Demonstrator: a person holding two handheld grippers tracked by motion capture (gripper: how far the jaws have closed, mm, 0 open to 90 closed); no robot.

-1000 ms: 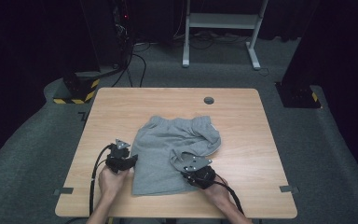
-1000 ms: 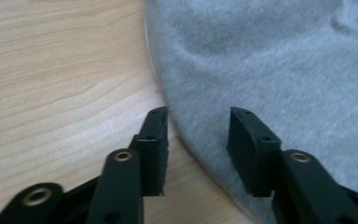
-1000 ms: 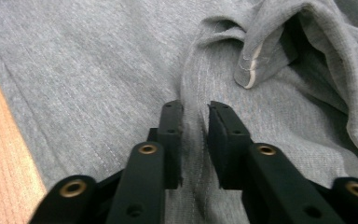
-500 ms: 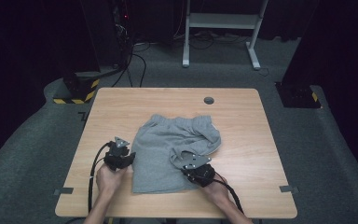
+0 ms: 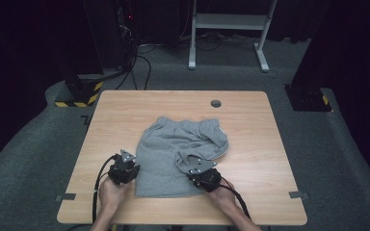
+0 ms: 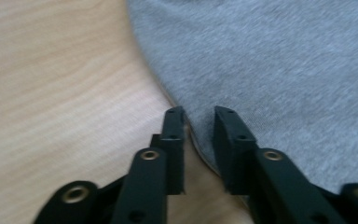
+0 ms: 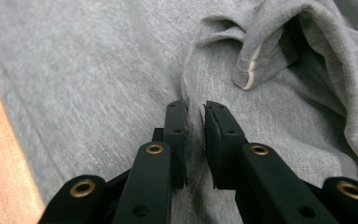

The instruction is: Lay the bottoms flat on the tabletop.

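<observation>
Dark walls and grey carpet ring a pale wooden surface [image 5: 125,110] where a pair of grey shorts [image 5: 171,149] lies spread near the middle, reaching toward the near edge. A small round hole [image 5: 216,103] marks the surface close to its far edge, and a white metal frame [image 5: 231,29] stands on the carpet beyond.

At the shorts' left border, the left gripper [image 5: 125,166], held by a hand [image 5: 112,192] coming in from the near edge, sits low on the wood. Seen from the left gripper view, its jaws have just been closing and now straddle the hem of the shorts [image 6: 279,70], the seam edge running up between them; a narrow gap remains, and the pads do not clearly press the cloth.

Toward the near right corner of the garment, the right gripper [image 5: 197,169] rests on the fabric, where one leg is folded back over the rest. From the right gripper view, the jaws stand nearly together with a raised ridge of grey cloth [image 7: 195,135] pinched between them, the shorts [image 7: 98,70] stretching away flat on one side and bunched into loose folds on the other.
</observation>
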